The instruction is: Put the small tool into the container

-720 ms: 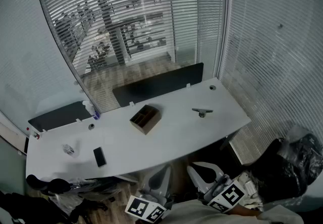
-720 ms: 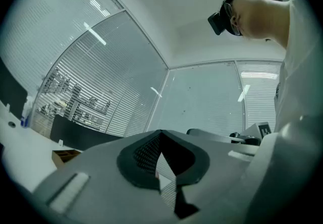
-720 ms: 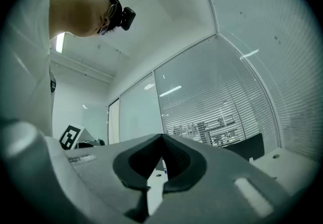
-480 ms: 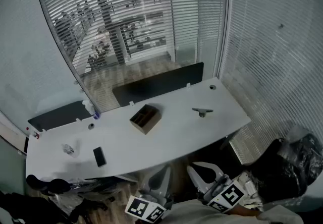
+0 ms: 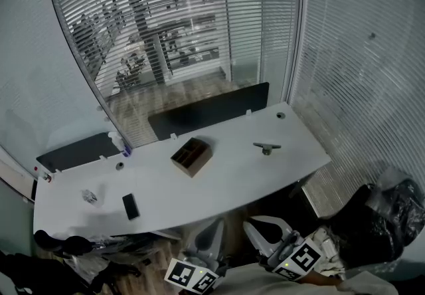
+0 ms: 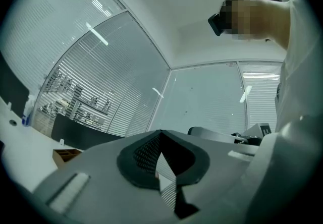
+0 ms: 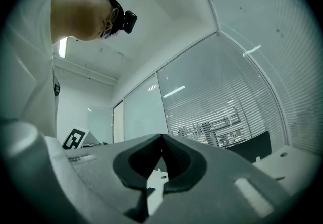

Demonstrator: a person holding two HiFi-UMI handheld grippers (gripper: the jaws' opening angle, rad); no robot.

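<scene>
A person is wearing a white top and a black camera mounted at the head. The left gripper and right gripper are showing smooth grey plastic shells and dark pads with a fine cross-hatched grain. Each is carrying a cube of black-and-white square markers.

An office: long white desk with dark divider screens ahead of the right gripper, blind-covered glass walls beyond.
</scene>
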